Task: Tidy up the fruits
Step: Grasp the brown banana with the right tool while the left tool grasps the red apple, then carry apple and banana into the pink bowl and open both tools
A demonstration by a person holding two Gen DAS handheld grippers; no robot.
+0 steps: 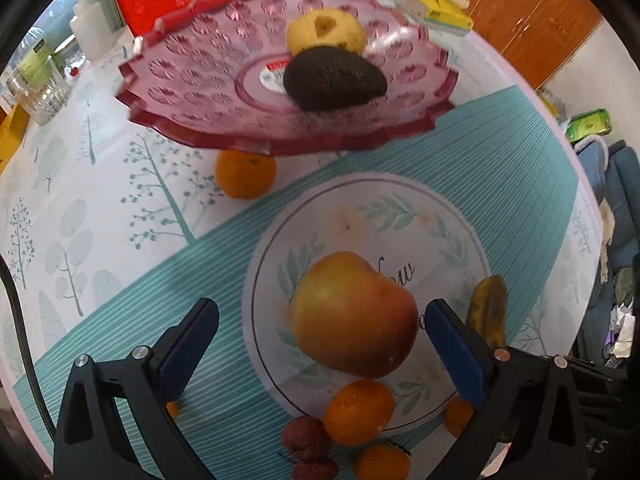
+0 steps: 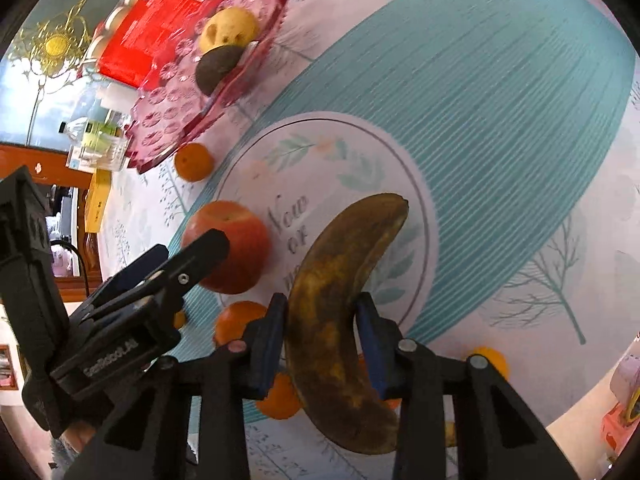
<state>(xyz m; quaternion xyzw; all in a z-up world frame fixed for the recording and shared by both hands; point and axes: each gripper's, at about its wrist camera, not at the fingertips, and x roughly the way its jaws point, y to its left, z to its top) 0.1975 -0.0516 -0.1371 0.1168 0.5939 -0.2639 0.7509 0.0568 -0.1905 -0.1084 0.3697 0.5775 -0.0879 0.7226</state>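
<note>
Banana, lower centre of frame, clenched in right tool; left tool, spread wide, straddles apple; next move likely carries banana to pink dish, upper left.

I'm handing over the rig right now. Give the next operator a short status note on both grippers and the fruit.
Right gripper: shut on the brown overripe banana.
Left gripper: open, straddling the red-yellow apple on the table, not gripping.
Done: yellow apple and dark avocado sit in the pink glass fruit dish.
Left: banana, red-yellow apple, the oranges and red lychees remain outside the dish.
</note>
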